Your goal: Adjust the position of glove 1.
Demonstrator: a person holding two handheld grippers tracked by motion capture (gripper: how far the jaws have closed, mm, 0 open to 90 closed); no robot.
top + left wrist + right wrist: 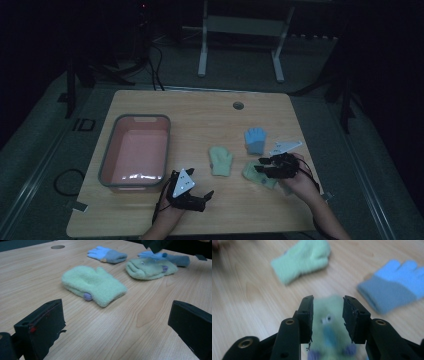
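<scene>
Green fuzzy mitten with a sewn-on face [328, 325] sits between the jaws of the right gripper [328, 315], whose pads stand at both its sides, apparently closed on it; blur keeps me from telling how firmly they press. The right gripper view shows the mitten's small white eye and blue nose. The high view gives only a dim green patch [256, 175] under the right gripper [265, 167], near the right front edge of the pale wooden table [200, 107]. The left gripper view shows this mitten [150, 268] lying flat on the table, with a blue glove just behind it. The left gripper [115, 325] is spread wide with nothing in it, and a plain green fleece mitten [93, 285] lies ahead of it. The high view alone shows the pink plastic tub with a grey rim [107, 155] at the left.
</scene>
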